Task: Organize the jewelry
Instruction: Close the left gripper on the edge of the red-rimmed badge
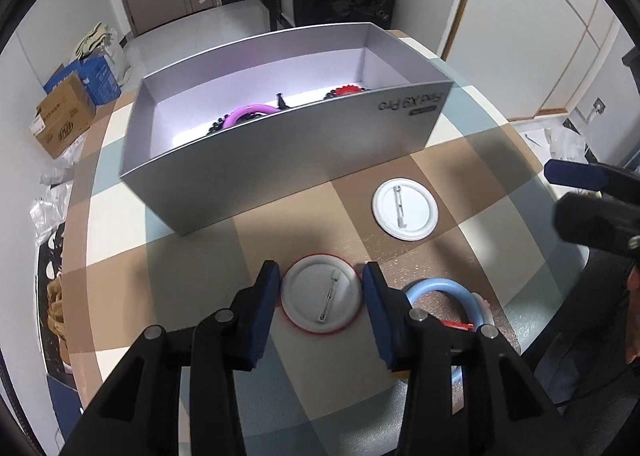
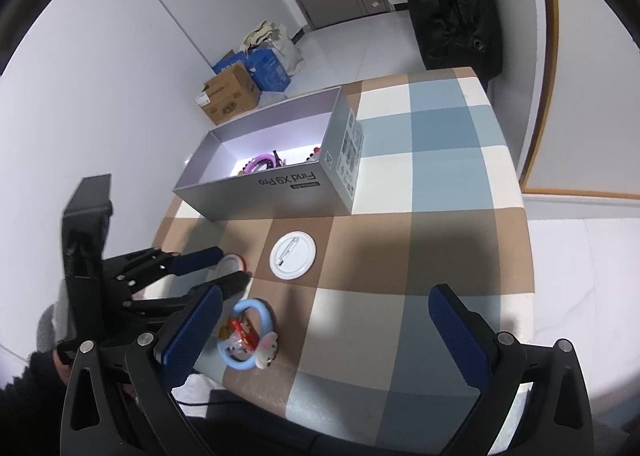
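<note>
From your left wrist, the grey box (image 1: 280, 159) at upper centre already holds a purple ring (image 1: 250, 113) and a red piece (image 1: 346, 91); your left gripper (image 1: 322, 296) brackets the red-rimmed badge (image 1: 320, 294) at lower centre, pads at its edges, grip uncertain; the white badge (image 1: 405, 208) and blue bracelet (image 1: 448, 296) wait. From your right wrist, the right gripper (image 2: 324, 332) gapes wide, empty, the bracelet just right of its left finger.
</note>
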Tool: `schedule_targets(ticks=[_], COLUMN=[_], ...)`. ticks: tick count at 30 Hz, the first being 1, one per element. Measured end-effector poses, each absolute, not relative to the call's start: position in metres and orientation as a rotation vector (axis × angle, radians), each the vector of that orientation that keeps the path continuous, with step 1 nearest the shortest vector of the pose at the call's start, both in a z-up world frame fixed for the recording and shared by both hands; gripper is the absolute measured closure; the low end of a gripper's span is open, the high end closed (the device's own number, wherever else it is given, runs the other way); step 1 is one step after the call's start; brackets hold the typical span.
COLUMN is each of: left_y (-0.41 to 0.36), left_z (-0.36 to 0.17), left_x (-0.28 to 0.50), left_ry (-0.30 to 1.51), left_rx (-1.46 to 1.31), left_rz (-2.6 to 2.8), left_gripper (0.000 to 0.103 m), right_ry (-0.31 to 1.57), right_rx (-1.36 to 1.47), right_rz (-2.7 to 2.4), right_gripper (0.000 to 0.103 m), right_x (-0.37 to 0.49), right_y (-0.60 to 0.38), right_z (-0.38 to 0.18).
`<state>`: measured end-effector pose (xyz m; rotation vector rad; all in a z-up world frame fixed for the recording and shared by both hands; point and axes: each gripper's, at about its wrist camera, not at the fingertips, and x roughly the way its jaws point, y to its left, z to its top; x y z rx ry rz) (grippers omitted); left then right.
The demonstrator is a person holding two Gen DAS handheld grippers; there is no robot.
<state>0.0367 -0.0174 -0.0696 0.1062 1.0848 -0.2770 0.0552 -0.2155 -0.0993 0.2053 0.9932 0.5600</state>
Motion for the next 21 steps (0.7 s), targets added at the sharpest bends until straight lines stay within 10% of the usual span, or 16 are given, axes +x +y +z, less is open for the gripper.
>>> schedule_targets(ticks=[11,21], left_y=[0.041,0.071], left_z=[-0.037,-0.026], left_x=[0.04,0.043], left_ry=[1.032,1.01], left_rx=[-0.2,-0.32], left_rz=[-0.273,-0.223], left_gripper=[0.066,0.066], right_ry=[1.001,1.06], right_rx=[0.114,-0.024], right_rz=[0.56,0.52], right_gripper=[0.001,0.033], right_x=[0.071,0.077], right_y=[-0.175,-0.133], right_z=[-0.106,-0.123])
